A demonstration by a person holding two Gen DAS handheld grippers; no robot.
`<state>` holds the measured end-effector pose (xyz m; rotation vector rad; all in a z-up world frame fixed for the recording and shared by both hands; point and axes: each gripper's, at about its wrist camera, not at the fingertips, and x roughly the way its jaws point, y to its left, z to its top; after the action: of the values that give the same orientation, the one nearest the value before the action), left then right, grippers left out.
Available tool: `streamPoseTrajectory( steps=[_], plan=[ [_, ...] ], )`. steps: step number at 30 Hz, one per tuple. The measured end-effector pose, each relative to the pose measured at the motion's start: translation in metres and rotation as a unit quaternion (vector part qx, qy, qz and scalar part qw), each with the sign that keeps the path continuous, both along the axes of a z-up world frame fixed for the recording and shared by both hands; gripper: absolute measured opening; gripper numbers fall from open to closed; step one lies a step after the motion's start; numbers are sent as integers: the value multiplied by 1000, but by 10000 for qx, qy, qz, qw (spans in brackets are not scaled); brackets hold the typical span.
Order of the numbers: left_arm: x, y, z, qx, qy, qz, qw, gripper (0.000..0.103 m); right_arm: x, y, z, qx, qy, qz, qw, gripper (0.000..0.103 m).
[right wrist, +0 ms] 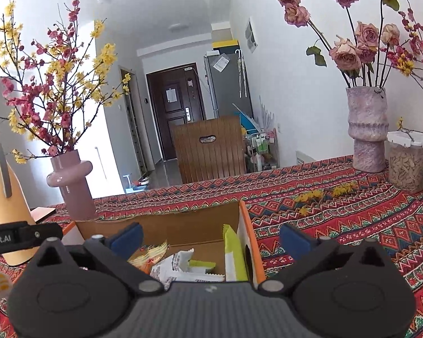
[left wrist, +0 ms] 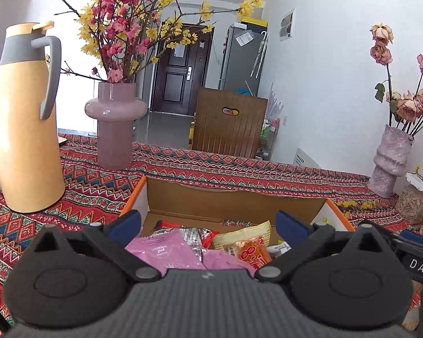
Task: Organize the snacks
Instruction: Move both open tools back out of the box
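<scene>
Snacks [left wrist: 166, 250] in box [left wrist: 234, 200]; thermos [left wrist: 25, 129], vase [left wrist: 115, 129] beside.

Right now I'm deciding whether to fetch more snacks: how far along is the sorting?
Done: the cardboard box already holds pink packets, an orange one and a green-yellow pouch. In hand: nothing; left gripper and right gripper jaws stand open. Left: no loose snacks visible on the tablecloth.

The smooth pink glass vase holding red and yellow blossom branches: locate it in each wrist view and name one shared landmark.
Left wrist view: the smooth pink glass vase stands upper left of centre, right of the yellow jug.
Right wrist view: it stands at left, behind the cardboard box.
Shared landmark: the dark brown door at the hallway's end.
</scene>
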<state>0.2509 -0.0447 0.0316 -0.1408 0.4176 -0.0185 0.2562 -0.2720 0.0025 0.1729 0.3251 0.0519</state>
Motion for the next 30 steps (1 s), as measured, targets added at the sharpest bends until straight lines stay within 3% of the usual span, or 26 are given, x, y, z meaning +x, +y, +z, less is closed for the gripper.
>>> streamPoseTrajectory(
  steps=[15, 30],
  plan=[
    [-64, 22, 14, 93, -95, -60, 9999, 103, -63, 18, 16, -224, 53, 120, 9997, 103],
    [-108, 46, -11, 144, 267, -185, 9994, 103, -111, 32, -17, -452, 754, 204, 9959, 103]
  ],
)
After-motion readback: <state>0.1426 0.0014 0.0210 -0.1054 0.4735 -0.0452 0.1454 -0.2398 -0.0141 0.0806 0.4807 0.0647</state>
